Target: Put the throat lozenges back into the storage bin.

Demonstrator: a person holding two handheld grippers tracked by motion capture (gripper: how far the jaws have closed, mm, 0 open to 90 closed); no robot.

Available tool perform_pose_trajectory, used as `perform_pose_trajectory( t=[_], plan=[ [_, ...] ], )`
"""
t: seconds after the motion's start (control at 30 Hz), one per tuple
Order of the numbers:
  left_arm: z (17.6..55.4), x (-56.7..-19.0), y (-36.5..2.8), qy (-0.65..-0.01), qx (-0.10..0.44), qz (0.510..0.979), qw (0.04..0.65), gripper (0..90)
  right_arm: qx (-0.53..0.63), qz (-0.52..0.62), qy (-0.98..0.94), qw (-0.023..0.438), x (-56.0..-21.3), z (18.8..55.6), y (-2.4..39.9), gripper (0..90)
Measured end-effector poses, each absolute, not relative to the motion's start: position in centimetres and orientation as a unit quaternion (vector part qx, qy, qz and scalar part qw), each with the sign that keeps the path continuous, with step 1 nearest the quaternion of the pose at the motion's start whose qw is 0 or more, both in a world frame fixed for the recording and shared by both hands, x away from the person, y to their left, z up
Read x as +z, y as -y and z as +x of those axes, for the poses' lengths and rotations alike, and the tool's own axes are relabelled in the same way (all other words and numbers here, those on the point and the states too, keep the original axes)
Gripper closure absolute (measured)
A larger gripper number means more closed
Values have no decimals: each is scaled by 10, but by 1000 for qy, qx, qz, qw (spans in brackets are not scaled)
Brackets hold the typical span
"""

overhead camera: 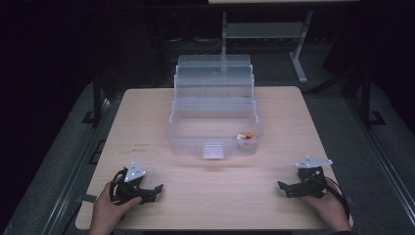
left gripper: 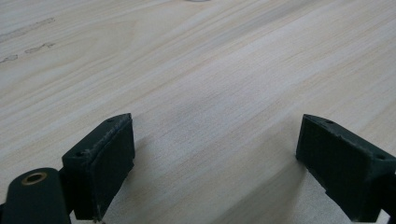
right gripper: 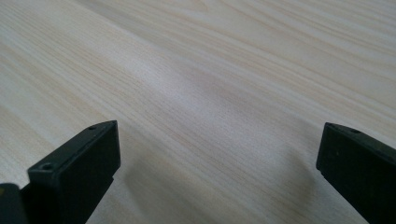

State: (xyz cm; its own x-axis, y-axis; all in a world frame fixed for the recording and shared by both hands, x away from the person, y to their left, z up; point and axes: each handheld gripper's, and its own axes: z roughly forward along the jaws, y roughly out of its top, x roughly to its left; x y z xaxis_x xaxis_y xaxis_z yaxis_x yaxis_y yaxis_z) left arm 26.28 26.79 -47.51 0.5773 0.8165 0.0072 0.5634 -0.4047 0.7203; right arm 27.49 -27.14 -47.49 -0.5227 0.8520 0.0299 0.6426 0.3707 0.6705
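Observation:
A clear plastic tiered box [overhead camera: 214, 110] stands open at the middle of the wooden table [overhead camera: 147, 112], its trays stepped back toward the far edge. A small red and yellow object [overhead camera: 246, 137] lies in the lower bin's right front corner. My left gripper [overhead camera: 155, 191] rests near the front left of the table, held by a hand, open with nothing between its jaws. My right gripper [overhead camera: 283, 188] rests at the front right, also open and empty. In the left gripper view the left gripper [left gripper: 215, 154] hovers over bare wood, and likewise the right gripper [right gripper: 217, 158] in its own view.
A white latch [overhead camera: 213, 150] sits on the box's front wall. Faint dark marks [overhead camera: 142, 145] show on the wood left of the box. Behind the table stands a grey metal frame [overhead camera: 298, 54] on a dark floor. Bare wood lies between the two grippers.

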Motion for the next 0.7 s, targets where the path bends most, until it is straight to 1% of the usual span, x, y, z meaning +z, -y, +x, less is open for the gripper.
perform_pose_trajectory(
  t=[0.1, 0.33, 0.7],
  plan=[
    [263, -475, -268, -422, 183, 818, 346, 107, 323, 461, -812, 155, -479, 276, 272, 0],
    [263, -475, -268, -422, 183, 818, 346, 107, 335, 458, -805, 174, -484, 273, 271, 0],
    [263, -475, -268, -422, 183, 818, 346, 107, 334, 460, -804, 175, -484, 273, 271, 0]
  ],
)
